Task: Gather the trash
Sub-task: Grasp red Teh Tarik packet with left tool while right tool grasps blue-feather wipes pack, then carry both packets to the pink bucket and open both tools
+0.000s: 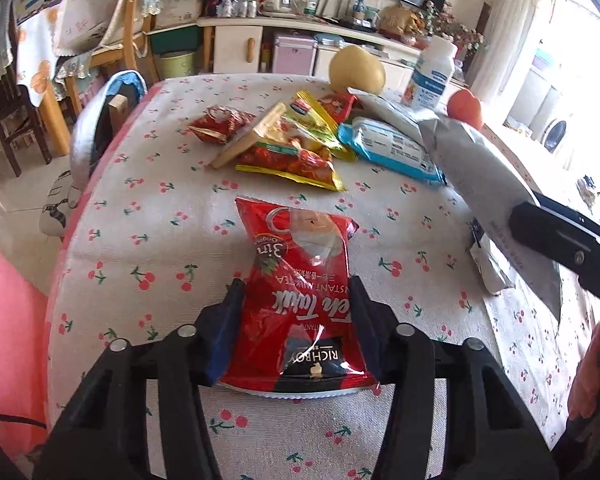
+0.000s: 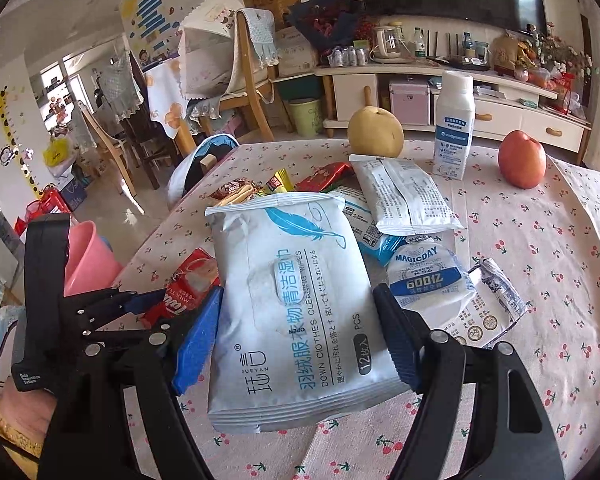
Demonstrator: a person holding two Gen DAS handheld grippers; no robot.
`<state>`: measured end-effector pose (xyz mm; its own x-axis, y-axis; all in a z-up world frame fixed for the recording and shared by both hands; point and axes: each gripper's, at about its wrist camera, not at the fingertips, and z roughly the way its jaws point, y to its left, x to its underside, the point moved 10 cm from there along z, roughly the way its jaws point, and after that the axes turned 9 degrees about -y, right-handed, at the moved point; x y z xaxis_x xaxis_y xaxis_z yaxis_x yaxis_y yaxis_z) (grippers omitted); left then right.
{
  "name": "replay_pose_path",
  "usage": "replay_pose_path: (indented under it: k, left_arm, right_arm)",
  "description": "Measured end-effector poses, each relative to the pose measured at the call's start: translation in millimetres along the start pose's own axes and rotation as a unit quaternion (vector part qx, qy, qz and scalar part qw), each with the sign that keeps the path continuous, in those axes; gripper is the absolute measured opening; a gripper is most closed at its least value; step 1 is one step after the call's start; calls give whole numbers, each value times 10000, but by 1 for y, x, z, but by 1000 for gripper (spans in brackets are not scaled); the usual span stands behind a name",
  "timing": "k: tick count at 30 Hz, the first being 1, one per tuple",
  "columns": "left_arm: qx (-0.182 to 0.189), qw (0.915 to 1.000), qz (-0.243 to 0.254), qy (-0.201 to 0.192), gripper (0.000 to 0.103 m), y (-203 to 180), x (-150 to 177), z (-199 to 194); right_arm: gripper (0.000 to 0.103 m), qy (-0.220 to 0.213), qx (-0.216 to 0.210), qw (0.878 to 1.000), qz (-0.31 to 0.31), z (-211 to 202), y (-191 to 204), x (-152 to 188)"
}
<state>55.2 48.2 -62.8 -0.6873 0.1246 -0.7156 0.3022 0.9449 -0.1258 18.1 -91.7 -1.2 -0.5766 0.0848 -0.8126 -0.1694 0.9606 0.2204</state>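
A red instant milk tea packet lies flat on the cherry-print tablecloth. My left gripper straddles its lower half, both blue pads against its edges and the foil pinched narrower there. The same packet shows at the left of the right wrist view. My right gripper is shut on a white pack of clothes-cleaning wipes, held above the table. In the left wrist view that pack hangs silver side out at the right, with a black finger of the right gripper across it.
A heap of snack wrappers and a blue-white pack lie mid-table. Behind stand a pear, a white bottle and an apple. A Magicday pouch and a crushed carton lie right. A pink bin sits off the left edge.
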Motion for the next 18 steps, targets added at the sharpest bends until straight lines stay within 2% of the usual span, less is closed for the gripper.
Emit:
replay_pose_path:
  k: [5, 9, 12, 16, 18]
  left_arm:
    - [-159, 9992, -317, -187, 48, 18, -8, -13]
    - [-196, 9959, -680, -568, 48, 39, -22, -38]
    - [-365, 9908, -940, -902, 48, 59, -33, -60]
    - [-918, 9736, -1411, -1539, 48, 105, -45, -104]
    - [-1307, 9590, -1741, -1815, 48, 133, -45, -125]
  right_arm:
    - [75, 3, -154, 9999, 52, 0, 16, -2]
    - [75, -11, -313, 9995, 72, 1, 33, -6]
    - [75, -21, -515, 9986, 127, 2, 53, -13]
    - [75, -39, -921, 9956, 164, 6, 96, -24]
    - [75, -22, -1194, 9927, 160, 10, 124, -30]
